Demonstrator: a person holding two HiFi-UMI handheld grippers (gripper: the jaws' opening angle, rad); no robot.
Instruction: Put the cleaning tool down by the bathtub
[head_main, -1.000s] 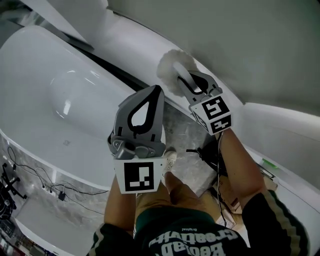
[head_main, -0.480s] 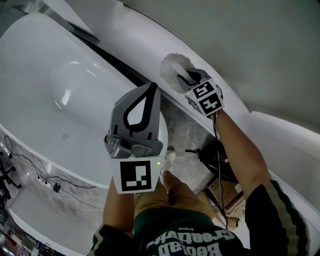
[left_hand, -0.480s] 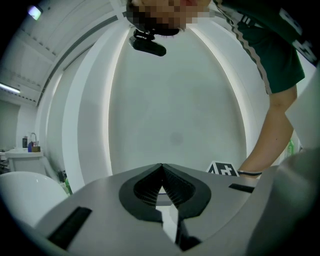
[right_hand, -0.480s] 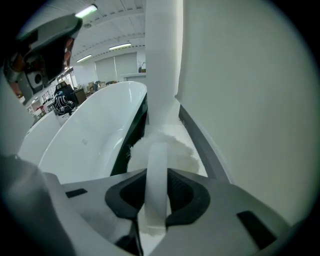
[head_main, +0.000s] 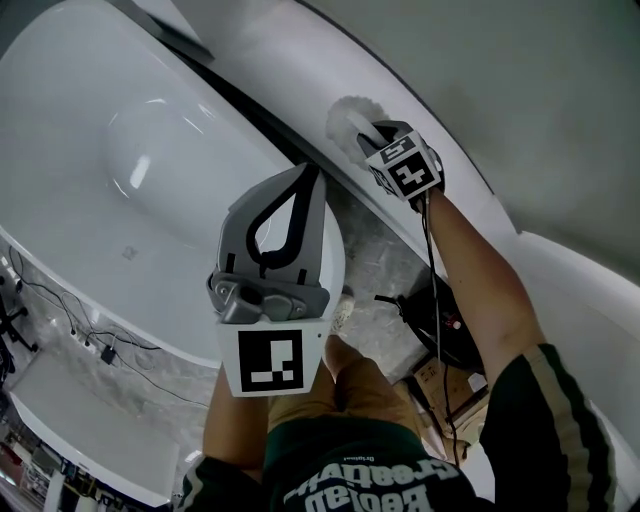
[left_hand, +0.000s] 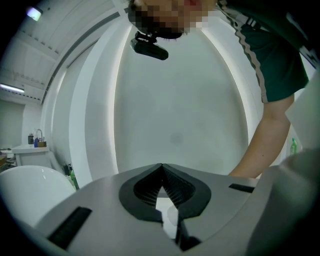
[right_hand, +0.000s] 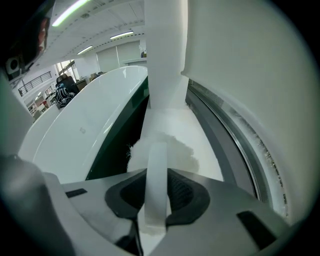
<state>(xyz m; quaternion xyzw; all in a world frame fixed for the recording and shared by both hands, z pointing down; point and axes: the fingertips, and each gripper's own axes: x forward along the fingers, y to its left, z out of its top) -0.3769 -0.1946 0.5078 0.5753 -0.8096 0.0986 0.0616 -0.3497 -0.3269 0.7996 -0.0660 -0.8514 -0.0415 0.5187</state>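
R tongs reached farther out vs 1 s ago, clamped on duster handle; fluffy head at white ledge beside bathtub. L tongs shut, empty

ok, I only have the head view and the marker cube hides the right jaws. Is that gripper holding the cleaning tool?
Observer: Yes. In the right gripper view, the right gripper has its jaws shut on the flat white handle of the cleaning tool.
Operator: Where's its fluffy head?
Observer: Over the white ledge, across a dark gap from the bathtub. I can't confirm contact.
Operator: Left one?
Observer: The left gripper has its jaws together with nothing between them, pointing up at the person.
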